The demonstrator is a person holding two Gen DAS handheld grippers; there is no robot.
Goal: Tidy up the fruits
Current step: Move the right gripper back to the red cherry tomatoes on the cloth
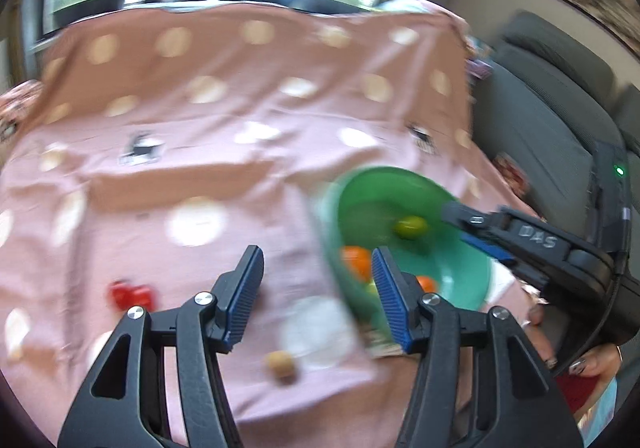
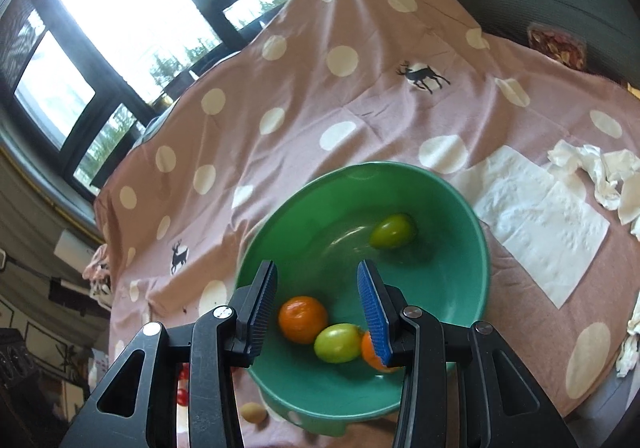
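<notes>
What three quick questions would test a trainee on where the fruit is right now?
1. True or false: the green bowl is empty.
2. How many green fruits lie in the bowl? A) one B) two C) four
3. Fill in: the red fruit lies outside the bowl, on the dotted pink ____.

Key: 1 false; 2 B; 3 cloth.
</notes>
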